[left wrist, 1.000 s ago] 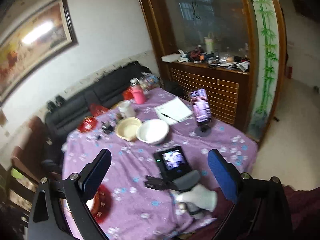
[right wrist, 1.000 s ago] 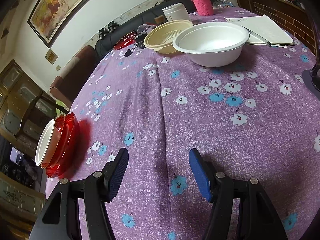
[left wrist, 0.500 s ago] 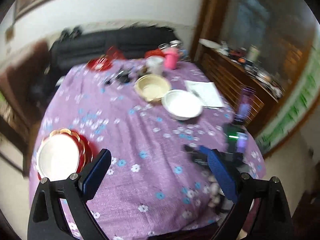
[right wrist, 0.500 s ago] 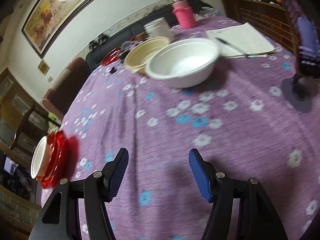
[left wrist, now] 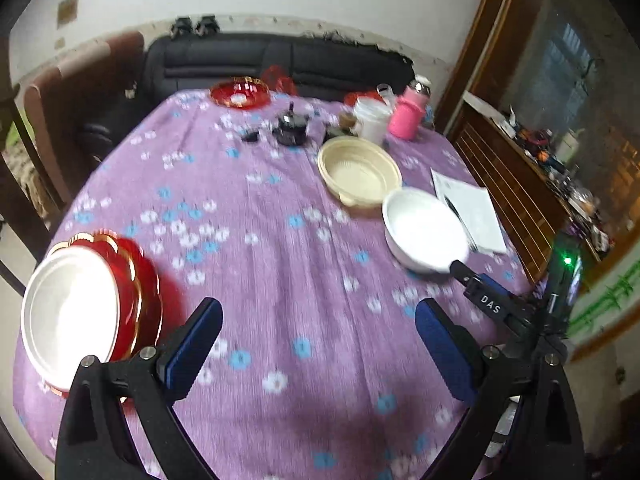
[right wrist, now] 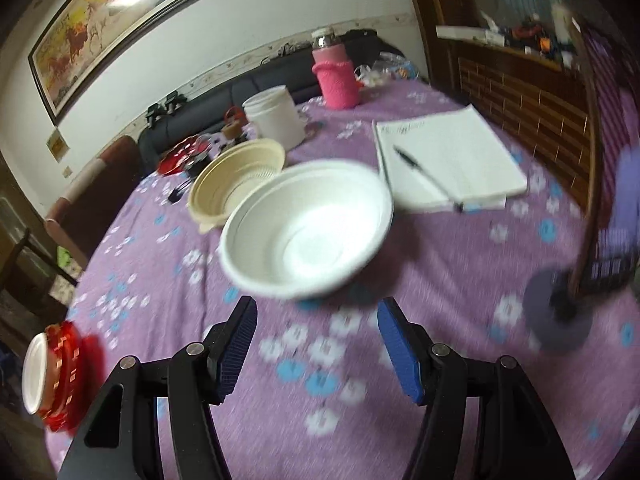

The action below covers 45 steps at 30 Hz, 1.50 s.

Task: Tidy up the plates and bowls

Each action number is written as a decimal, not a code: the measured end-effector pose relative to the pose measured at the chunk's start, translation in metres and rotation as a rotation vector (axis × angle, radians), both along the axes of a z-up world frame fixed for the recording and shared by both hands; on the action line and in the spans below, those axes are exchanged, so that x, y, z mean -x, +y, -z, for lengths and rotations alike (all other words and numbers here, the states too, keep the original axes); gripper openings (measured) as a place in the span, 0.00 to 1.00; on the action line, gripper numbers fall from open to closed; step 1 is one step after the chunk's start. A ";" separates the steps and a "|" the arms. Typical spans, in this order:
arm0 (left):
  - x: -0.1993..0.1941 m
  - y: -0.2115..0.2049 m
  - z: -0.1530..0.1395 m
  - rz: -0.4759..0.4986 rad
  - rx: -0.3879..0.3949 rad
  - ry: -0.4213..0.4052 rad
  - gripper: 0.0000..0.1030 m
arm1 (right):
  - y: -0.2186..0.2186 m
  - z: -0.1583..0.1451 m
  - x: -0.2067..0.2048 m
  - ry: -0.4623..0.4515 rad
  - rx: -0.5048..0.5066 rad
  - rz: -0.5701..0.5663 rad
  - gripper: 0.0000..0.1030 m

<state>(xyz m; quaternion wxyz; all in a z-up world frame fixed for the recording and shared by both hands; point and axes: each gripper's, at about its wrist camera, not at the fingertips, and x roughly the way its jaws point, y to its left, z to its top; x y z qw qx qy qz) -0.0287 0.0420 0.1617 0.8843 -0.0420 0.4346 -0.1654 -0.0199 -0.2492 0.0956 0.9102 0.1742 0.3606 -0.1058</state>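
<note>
A white bowl (right wrist: 308,228) sits on the purple flowered tablecloth (right wrist: 440,264), touching a beige bowl (right wrist: 236,184) behind it. My right gripper (right wrist: 316,316) is open just in front of the white bowl, with nothing between its pads. A white plate (left wrist: 68,308) lies on a stack of red plates (left wrist: 140,288) at the table's near left edge. My left gripper (left wrist: 318,320) hovers open over bare cloth, to the right of that stack. The white bowl (left wrist: 424,230) and beige bowl (left wrist: 358,176) lie ahead on the right. Another red plate (left wrist: 240,94) rests at the far edge.
A notebook with a pen (right wrist: 444,160) lies right of the bowls. Behind them stand a white jar (right wrist: 276,116) and a pink bottle (right wrist: 336,76). A phone stand (right wrist: 560,312) is at the right. A dark sofa (left wrist: 280,64) and wooden cabinet (left wrist: 512,176) border the table.
My left gripper rolled and dropped, so its view swung from the cabinet side onto the table and red stack. My right gripper moved closer to the white bowl. Both stayed open.
</note>
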 end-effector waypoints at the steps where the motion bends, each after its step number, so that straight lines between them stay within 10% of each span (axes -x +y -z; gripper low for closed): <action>1: -0.005 -0.003 0.001 -0.011 0.001 -0.010 0.94 | -0.003 -0.001 -0.005 -0.002 0.011 0.009 0.65; 27: -0.117 -0.110 0.091 0.038 0.090 0.154 0.94 | -0.067 0.051 -0.087 0.074 -0.085 0.035 0.64; 31: -0.127 -0.119 0.103 0.035 0.080 0.169 0.94 | -0.062 0.055 -0.090 0.079 -0.119 -0.022 0.23; 34: -0.134 -0.120 0.109 0.026 0.083 0.179 0.93 | -0.056 0.053 -0.090 0.075 -0.116 -0.054 0.14; 45: -0.145 -0.122 0.132 0.044 0.069 0.264 0.34 | -0.030 0.062 -0.090 0.123 -0.280 -0.238 0.13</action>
